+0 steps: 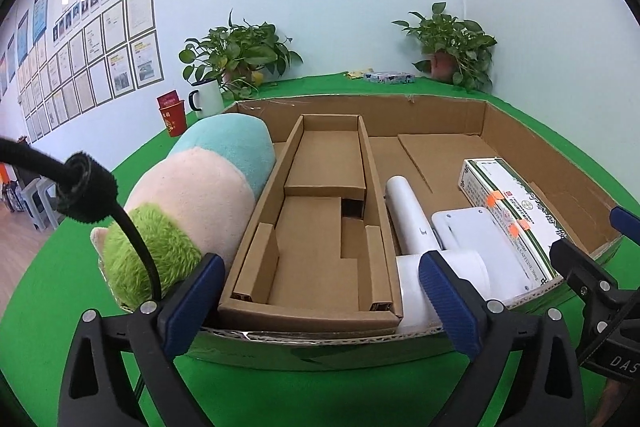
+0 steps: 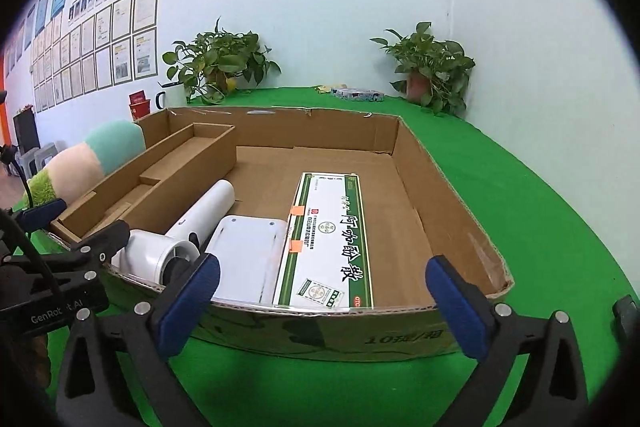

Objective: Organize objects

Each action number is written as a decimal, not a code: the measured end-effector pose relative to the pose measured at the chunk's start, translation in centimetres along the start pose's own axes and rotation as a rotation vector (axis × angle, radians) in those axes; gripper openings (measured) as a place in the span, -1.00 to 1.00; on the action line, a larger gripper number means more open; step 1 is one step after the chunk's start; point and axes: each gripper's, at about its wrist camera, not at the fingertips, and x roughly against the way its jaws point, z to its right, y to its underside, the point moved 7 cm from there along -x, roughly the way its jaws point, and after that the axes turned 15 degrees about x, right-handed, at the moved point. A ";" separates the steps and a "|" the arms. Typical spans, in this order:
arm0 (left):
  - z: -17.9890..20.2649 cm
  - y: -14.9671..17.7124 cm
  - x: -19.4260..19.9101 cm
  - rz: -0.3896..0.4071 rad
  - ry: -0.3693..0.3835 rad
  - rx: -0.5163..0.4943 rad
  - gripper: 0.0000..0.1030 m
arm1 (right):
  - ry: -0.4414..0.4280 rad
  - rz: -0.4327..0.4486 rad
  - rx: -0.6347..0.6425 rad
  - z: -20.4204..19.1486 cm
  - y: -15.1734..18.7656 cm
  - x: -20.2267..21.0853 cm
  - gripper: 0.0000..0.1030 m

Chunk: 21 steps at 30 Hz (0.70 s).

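Both hand-held grippers, left (image 1: 320,301) and right (image 2: 322,293), gape empty before the shallow brown cardboard tray (image 2: 320,331) on the green tabletop (image 2: 540,211); only the right view shows the green-and-white medicine box (image 2: 332,239) lying flat inside.

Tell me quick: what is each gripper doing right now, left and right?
Left gripper: open, holding nothing.
Right gripper: open, holding nothing.

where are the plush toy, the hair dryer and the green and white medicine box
plush toy (image 1: 192,195): left wrist view, on its pink middle band
hair dryer (image 2: 154,255): right wrist view, on the white barrel
green and white medicine box (image 2: 328,239): right wrist view, on its printed top face
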 end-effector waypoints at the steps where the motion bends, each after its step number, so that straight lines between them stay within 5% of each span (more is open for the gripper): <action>1: 0.0 0.0 -0.1 0.000 0.000 0.000 0.93 | 0.000 0.001 0.000 0.0 0.0 0.0 0.98; 21: 0.2 -0.1 -0.4 -0.003 0.003 0.001 0.98 | 0.002 -0.002 0.001 0.0 0.1 0.0 0.98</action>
